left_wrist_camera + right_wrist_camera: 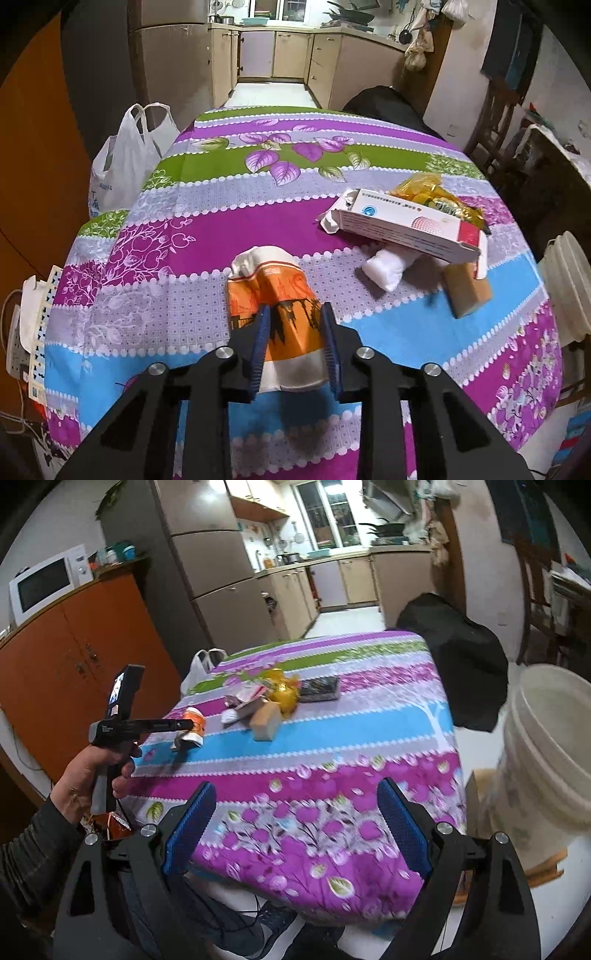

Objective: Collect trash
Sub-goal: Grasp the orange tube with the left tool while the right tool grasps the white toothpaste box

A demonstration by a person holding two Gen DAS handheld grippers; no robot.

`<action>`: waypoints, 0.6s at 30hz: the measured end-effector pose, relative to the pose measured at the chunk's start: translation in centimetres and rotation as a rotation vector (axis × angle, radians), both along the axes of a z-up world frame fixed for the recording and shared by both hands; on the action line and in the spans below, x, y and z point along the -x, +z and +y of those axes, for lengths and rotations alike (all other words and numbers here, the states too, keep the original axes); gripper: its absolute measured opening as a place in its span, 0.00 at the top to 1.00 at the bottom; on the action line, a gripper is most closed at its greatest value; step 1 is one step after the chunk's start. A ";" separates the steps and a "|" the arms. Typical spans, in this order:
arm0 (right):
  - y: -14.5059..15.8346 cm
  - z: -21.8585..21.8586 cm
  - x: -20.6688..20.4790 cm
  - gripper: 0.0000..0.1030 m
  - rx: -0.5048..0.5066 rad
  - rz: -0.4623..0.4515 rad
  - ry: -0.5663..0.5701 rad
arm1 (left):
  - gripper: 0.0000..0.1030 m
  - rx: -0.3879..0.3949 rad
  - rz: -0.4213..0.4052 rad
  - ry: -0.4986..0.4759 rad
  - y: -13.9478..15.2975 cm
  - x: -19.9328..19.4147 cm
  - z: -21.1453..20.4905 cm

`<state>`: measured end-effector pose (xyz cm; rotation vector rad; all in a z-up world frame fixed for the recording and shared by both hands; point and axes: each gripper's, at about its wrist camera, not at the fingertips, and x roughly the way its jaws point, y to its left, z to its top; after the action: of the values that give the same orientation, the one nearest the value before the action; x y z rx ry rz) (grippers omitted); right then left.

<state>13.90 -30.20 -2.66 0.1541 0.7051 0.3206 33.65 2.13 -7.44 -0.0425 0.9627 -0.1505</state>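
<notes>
Left wrist view: my left gripper (295, 332) jaws are pinching the crumpled orange paper cup (275, 295); right gripper (295, 834) jaws are spread, empty. Squashy cup could slip out on the way to the bucket (546, 746).

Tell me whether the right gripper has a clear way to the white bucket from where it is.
Probably yes. The right gripper stands open and empty off the table's near corner, and the white bucket sits beside the table with its mouth open and nothing visible between them.
</notes>
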 end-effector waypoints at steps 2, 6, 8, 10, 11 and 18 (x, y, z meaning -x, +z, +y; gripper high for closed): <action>0.2 0.5 -0.7 0.17 0.005 0.003 0.017 | 0.79 0.023 0.004 -0.015 0.3 0.1 0.4; 0.0 1.5 -1.5 0.17 0.010 0.010 0.040 | 0.75 0.024 0.022 -0.055 0.1 0.3 0.7; -0.3 2.1 -2.1 0.17 0.005 0.020 0.049 | 0.57 0.001 0.030 -0.054 -0.2 0.3 0.7; -0.4 2.6 -2.4 0.17 0.005 0.024 0.059 | 0.52 0.006 0.028 -0.049 -0.5 0.5 0.9; -0.4 3.0 -2.6 0.17 0.009 0.025 0.066 | 0.52 0.022 0.029 -0.051 -0.6 0.6 1.0; 0.8 6.3 -5.5 0.19 0.081 0.013 0.157 | 0.75 0.057 -0.007 -0.076 -0.5 1.3 0.6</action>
<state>19.35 -23.92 -1.84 0.0232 0.7433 0.4408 32.40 2.71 -7.94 -0.0582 0.9535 -0.2476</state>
